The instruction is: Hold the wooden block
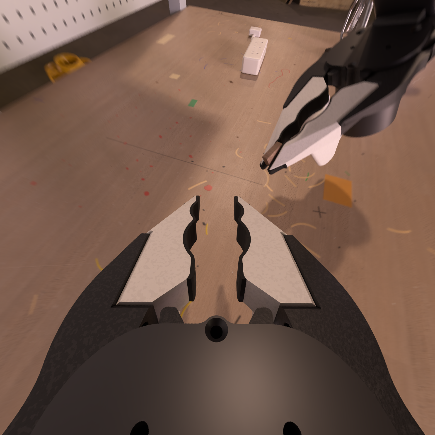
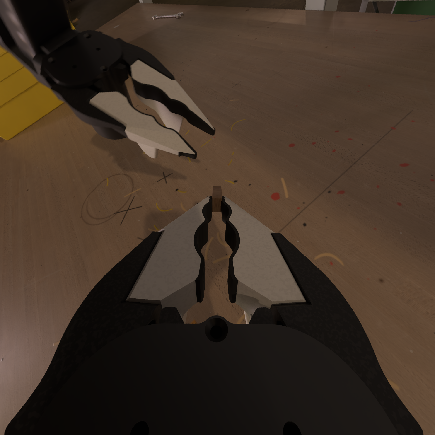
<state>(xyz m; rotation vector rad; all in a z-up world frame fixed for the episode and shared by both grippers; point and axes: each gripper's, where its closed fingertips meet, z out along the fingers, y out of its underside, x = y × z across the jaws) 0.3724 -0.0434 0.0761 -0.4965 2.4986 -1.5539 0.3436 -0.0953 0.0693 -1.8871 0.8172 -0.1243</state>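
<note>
The wooden block (image 2: 216,199) is small and brown. It is pinched between the tips of my right gripper (image 2: 216,200), above the wooden table (image 2: 306,94). In the left wrist view the right gripper (image 1: 267,164) comes in from the upper right with the block (image 1: 271,153) at its tips. My left gripper (image 1: 216,200) is open and empty, held above the table, left of and apart from the block. It also shows in the right wrist view (image 2: 204,144) at the upper left, its jaws apart.
A white power strip (image 1: 254,56) and a white plug (image 1: 255,31) lie at the far side. A yellow object (image 1: 63,64) sits by the pegboard wall (image 1: 58,28). An orange patch (image 1: 337,190) marks the table. A wrench (image 2: 167,16) and a yellow box (image 2: 21,94) show.
</note>
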